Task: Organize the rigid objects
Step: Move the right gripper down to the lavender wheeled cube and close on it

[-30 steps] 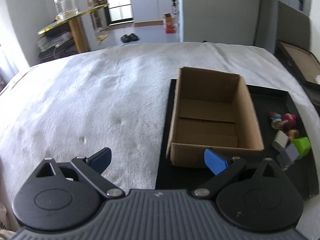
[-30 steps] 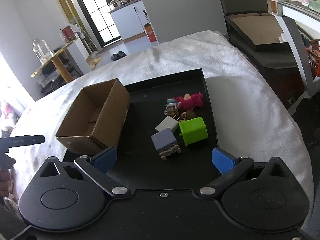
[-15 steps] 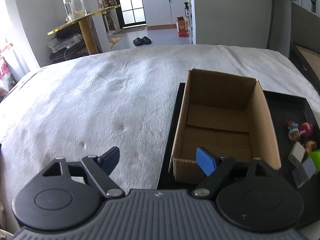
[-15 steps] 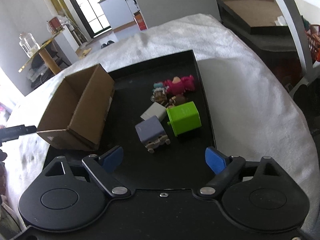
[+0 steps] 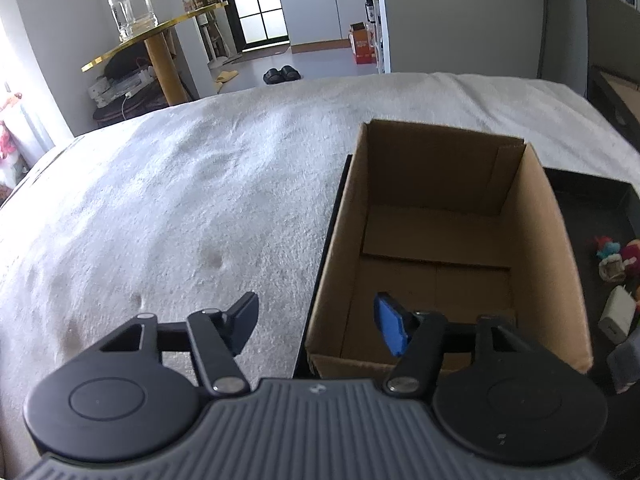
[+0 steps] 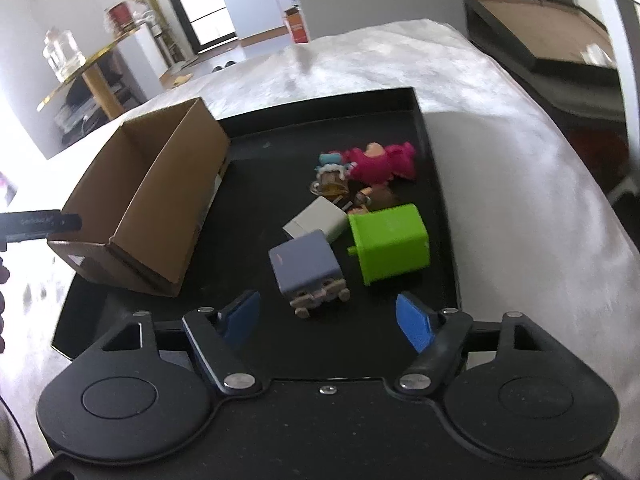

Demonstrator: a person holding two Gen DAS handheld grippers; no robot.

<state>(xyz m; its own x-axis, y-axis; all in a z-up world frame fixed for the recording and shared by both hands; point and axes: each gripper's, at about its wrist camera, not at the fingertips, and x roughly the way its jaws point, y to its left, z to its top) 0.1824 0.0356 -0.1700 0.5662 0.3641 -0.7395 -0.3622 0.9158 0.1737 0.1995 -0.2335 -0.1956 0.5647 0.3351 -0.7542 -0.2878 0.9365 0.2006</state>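
The right gripper [image 6: 326, 320], jaws just closing yet apart and empty, hangs just short of the grey-blue wheeled cube toy [image 6: 308, 270] on the black tray [image 6: 416, 98]. The left gripper [image 5: 316, 324], likewise narrowing, straddles the open brown cardboard box's [image 5: 556, 248] left wall without touching.

We see open white cloth [image 5: 180, 208] left of the cardboard box [image 5: 440, 240]; nothing stands on it, so passage there is free. The box sits on the left part of the black tray [image 6: 248, 152]; its upright walls block a level approach, but its top is open and we see no contents inside. Between box and toys runs a bare strip of tray floor. The toys crowd together: grey block [image 6: 308, 268], green cube [image 6: 390, 242] and white block [image 6: 316, 220] touching or nearly so, pink figure [image 6: 380, 162] behind. Tray rim bounds the right side.
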